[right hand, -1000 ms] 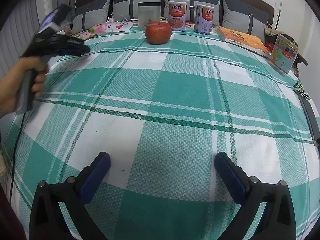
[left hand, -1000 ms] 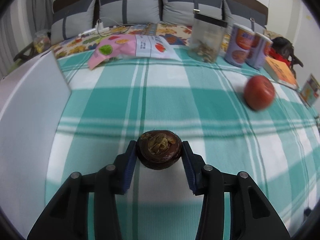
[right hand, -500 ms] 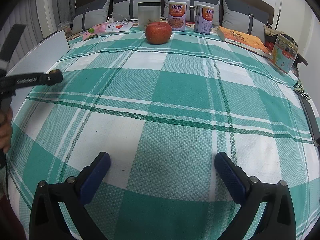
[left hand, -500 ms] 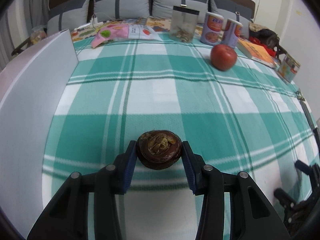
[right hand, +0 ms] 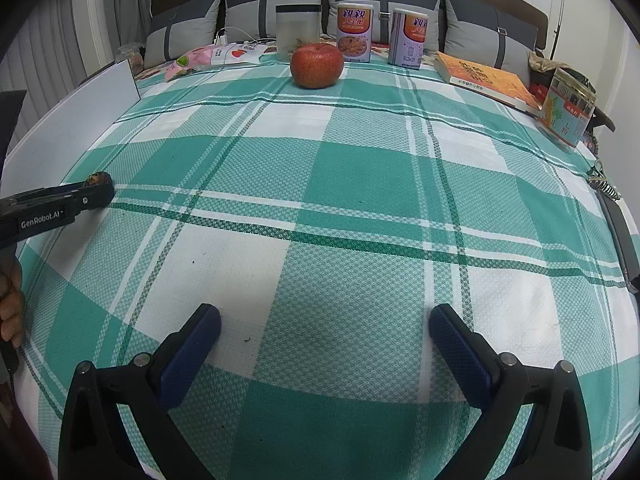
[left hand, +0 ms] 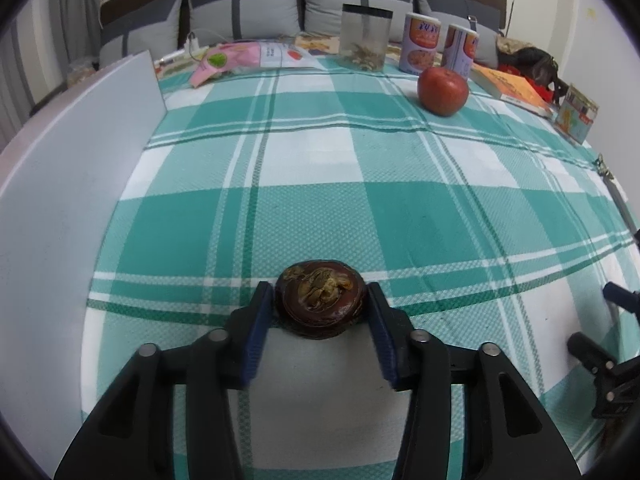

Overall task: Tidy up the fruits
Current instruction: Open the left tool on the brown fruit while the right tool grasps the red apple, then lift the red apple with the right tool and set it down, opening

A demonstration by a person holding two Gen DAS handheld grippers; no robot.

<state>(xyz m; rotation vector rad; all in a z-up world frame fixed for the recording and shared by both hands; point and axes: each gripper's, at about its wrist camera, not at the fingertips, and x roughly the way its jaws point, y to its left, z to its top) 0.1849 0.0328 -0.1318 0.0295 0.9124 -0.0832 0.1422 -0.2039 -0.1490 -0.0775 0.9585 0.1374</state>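
A dark brown mangosteen (left hand: 321, 304) rests on the green checked bedspread (left hand: 320, 184) between the blue pads of my left gripper (left hand: 319, 293). Its jaws are opening and the pads stand just off the fruit's sides. The right wrist view catches the same gripper (right hand: 94, 194) at the left edge, held by a hand (right hand: 12, 312), with the mangosteen (right hand: 96, 178) peeking over its tip. A red apple (left hand: 443, 90) sits far back on the bed, also in the right wrist view (right hand: 317, 65). My right gripper (right hand: 324, 334) hangs open over bare cloth near the front.
A white board (left hand: 72, 184) lines the bed's left side. At the back stand a clear jar (left hand: 365, 38), two snack cans (left hand: 425, 42), a pink snack bag (left hand: 240, 60) and grey pillows (left hand: 240, 20). An orange book (left hand: 516, 88) and a printed tin (left hand: 576, 114) lie at the right.
My left gripper carried the mangosteen toward the bed's near side, away from the apple. Its pads have now parted slightly and the fruit sits on the cloth. The right gripper stayed still.
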